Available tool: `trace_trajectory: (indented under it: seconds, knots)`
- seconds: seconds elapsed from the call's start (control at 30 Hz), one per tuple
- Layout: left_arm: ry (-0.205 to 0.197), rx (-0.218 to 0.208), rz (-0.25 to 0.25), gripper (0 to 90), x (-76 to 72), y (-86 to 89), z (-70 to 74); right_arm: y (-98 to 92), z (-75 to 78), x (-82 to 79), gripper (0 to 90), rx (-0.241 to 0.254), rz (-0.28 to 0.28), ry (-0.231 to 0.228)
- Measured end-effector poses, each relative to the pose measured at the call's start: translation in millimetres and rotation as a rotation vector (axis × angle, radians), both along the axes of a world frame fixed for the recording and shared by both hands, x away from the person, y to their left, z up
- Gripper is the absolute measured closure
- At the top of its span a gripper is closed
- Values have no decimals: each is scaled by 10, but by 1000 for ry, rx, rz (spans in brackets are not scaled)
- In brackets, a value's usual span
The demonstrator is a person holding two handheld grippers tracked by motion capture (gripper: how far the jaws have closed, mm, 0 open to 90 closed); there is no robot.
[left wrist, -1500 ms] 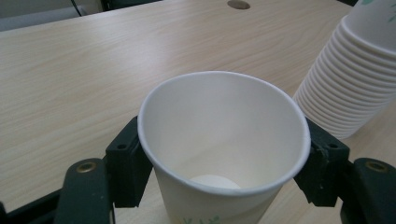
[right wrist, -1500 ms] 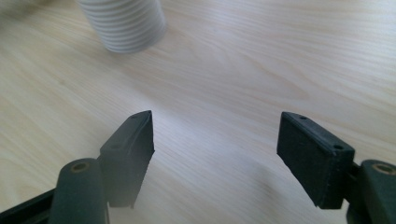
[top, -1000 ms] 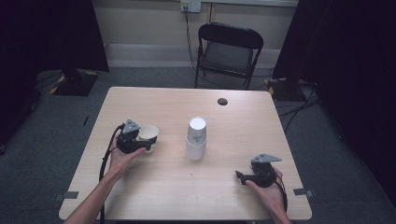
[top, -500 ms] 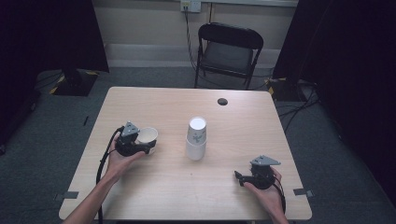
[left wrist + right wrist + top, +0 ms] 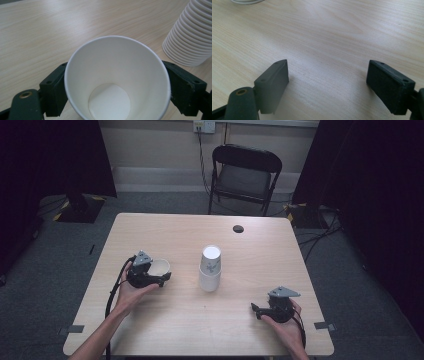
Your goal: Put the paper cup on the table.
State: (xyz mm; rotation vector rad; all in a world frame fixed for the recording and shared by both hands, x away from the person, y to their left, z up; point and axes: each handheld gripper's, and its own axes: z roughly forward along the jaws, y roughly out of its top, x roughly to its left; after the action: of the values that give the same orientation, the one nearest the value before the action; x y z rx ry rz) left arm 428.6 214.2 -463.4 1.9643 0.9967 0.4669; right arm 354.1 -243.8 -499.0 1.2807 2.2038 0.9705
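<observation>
A single white paper cup [image 5: 160,267] lies on its side between the jaws of my left gripper [image 5: 161,275], mouth turned toward the camera; in the left gripper view the cup [image 5: 117,80] sits pinched by both black pads and its empty bottom shows. A stack of upside-down white paper cups [image 5: 210,268] stands at the table's middle, and its ribbed rims [image 5: 191,37] appear at the right of the left gripper view. My right gripper [image 5: 256,310] rests low at the front right, jaws wide apart over bare wood [image 5: 327,82].
The light wooden table [image 5: 165,232] has a small dark round object [image 5: 238,228] near its far edge. A black folding chair [image 5: 245,175] stands behind the table. Cables trail from both grippers toward the front edge.
My left gripper with the cup has shifted slightly to the right. The right gripper has edged a little toward the table's middle.
</observation>
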Motion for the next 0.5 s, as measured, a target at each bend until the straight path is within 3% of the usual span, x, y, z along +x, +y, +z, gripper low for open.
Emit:
trace_trajectory:
  seconds: [0.13, 0.23, 0.5]
  knots:
    - [13, 6, -5, 161, -38, 12, -15, 0, 0, 0, 177, 0, 0, 0]
    - [7, 36, -18, 168, -113, 38, -33, 0, 0, 0, 177, 1, 0, 0]
    - [8, 49, -8, 161, -227, 175, -15, 0, 0, 0, 176, 0, 0, 0]
